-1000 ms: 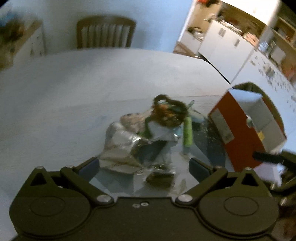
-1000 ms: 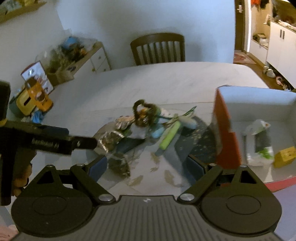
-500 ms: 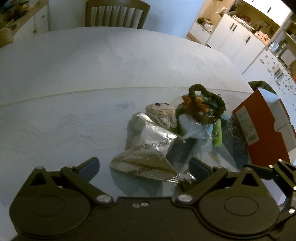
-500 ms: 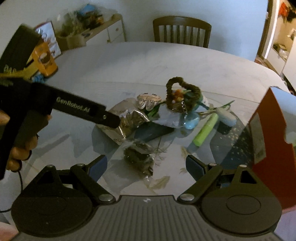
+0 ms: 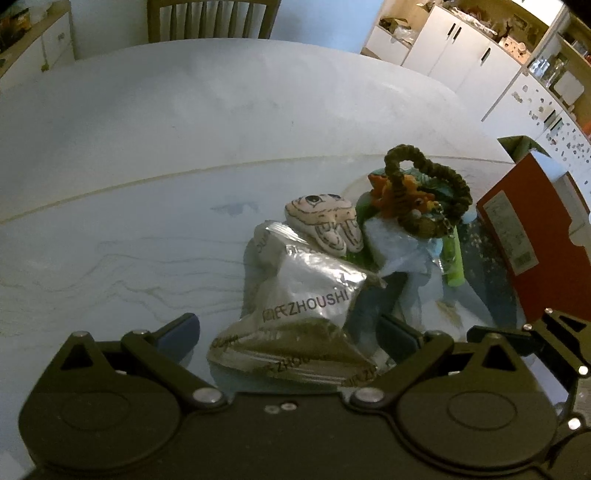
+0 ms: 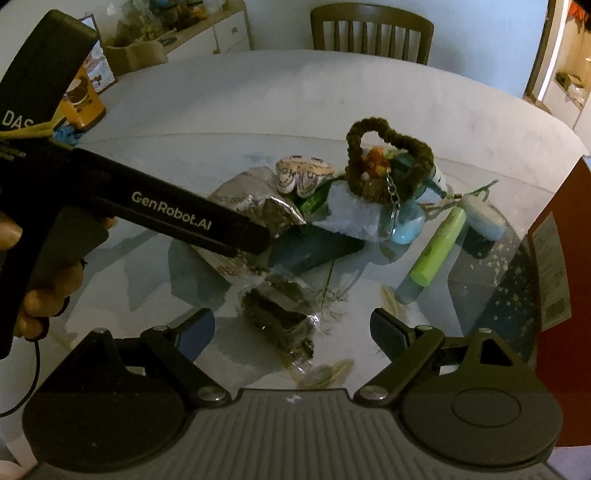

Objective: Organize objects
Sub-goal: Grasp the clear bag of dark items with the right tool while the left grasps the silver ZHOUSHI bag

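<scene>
Closing in on the silver foil pouch mid-surface with left gripper, fingers spread, empty; next, pinching its edge. Right gripper likewise spread, empty.

a dim room: a wooden chair behind the pale round table, white cabinets beyond.

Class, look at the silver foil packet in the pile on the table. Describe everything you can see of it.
The silver foil packet is a crinkled, shiny pouch printed with dark letters reading ZHOUSHI. It lies flat on the glass tabletop at the near left edge of the pile, its lower part looking brownish. A cartoon-faced soft toy rests against its far end. The open left gripper straddles its near end.
</scene>
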